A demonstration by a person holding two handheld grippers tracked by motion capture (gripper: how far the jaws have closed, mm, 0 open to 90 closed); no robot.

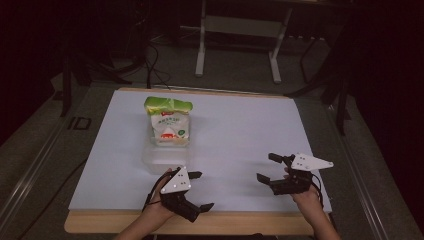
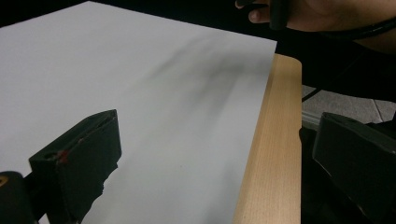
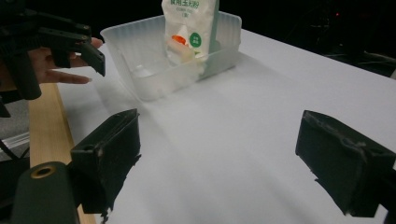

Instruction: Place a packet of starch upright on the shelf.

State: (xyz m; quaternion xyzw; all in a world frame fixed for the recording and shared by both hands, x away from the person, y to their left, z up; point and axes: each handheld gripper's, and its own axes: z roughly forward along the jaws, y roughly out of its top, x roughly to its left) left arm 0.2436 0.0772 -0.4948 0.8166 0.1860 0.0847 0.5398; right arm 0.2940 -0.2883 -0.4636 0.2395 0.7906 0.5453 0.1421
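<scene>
High view: both tongs, left (image 1: 198, 190) and right (image 1: 266, 168), gape apart, holding nothing.

Green-topped white bag (image 1: 168, 122), clear tub (image 3: 154, 60), seemingly white sheet (image 1: 240, 135).

sheet (image 1: 240, 135): matt white, maybe paper | table edge (image 2: 275, 149): wood | bin (image 3: 140, 51): translucent plastic

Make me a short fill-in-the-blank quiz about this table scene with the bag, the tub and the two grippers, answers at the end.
1. The white bag with the green top stands inside a clear plastic ____.
2. The jaws of the left gripper and the right gripper are both ____.
3. The table is covered by a ____ sheet with a wooden edge showing.

Answers: tub; open; white
</scene>
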